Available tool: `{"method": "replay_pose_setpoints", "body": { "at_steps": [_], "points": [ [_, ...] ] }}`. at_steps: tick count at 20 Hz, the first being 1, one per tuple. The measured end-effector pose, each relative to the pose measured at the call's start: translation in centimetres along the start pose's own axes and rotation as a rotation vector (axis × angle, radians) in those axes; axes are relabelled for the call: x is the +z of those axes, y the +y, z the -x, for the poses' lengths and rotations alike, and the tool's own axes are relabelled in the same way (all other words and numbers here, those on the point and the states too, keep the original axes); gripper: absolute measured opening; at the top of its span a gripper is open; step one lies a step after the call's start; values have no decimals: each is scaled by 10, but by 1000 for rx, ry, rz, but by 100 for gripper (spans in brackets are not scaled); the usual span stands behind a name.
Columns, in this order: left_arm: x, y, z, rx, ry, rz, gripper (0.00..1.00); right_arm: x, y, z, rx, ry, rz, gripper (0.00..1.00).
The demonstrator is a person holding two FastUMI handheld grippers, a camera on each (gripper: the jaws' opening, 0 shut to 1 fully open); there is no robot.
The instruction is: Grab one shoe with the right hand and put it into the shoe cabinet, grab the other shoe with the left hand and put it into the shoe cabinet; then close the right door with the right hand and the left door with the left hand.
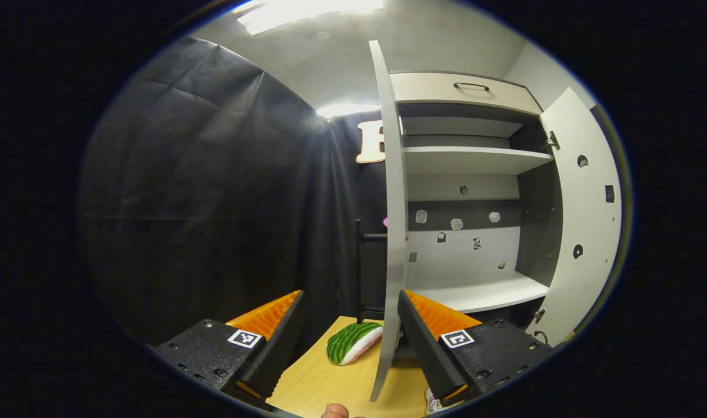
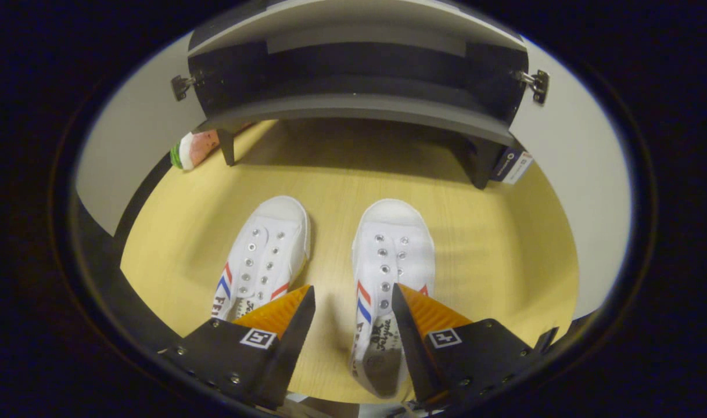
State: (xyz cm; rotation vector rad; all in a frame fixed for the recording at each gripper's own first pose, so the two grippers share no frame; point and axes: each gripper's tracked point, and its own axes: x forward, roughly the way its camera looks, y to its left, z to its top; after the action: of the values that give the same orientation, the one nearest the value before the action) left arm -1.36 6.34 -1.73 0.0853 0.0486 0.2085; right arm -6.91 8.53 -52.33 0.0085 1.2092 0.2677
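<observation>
Two white lace-less shoes with red and blue stripes lie side by side on the wooden floor (image 2: 492,255), toes toward the cabinet: one shoe on the left (image 2: 266,255), the other on the right (image 2: 394,255). My right gripper (image 2: 353,299) hangs open over them; its right finger overlaps the right-hand shoe and its left finger stands over the gap between the shoes. The shoe cabinet (image 1: 475,157) has both doors swung out, the left door (image 1: 391,203) edge-on and the right door (image 1: 585,220) wide. My left gripper (image 1: 350,325) is open and empty, level with the lower shelf (image 1: 481,293).
A green striped watermelon-slice toy (image 1: 353,342) lies on the floor by the cabinet's left leg, also seen as the toy (image 2: 193,148). The cabinet base (image 2: 353,110) stands on short legs. A small label card (image 2: 510,165) leans at its right leg. A fingertip (image 1: 336,411) shows at the bottom edge.
</observation>
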Motion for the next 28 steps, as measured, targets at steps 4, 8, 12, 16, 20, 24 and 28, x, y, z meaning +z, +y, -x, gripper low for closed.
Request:
{"method": "replay_pose_setpoints", "body": {
  "at_steps": [4, 8, 12, 16, 20, 24, 28],
  "points": [
    [-3, 3, -2, 9, 7, -1, 96, -5, 6, -13, 23, 44, -17, 82],
    [-4, 3, -1, 12, 11, -2, 96, -8, -5, -19, -35, 60, 38, 51],
    [-6, 3, 0, 8, 15, 9, 96, -7, -12, -17, -89, 50, 56, 16],
    [-6, 3, 2, 1, 16, 16, 96, -3, -15, -12, -88, 0, -20, 1],
    [-4, 5, 4, 3, 8, 19, 96, 5, -18, 9, -41, -34, -117, 4],
    [-4, 3, 5, -2, 12, 19, 96, 22, -9, 39, 20, -77, -212, 0],
    [0, 2, 8, -10, -1, 12, 96, 76, 3, 91, 64, -203, -216, 0]
  ]
}}
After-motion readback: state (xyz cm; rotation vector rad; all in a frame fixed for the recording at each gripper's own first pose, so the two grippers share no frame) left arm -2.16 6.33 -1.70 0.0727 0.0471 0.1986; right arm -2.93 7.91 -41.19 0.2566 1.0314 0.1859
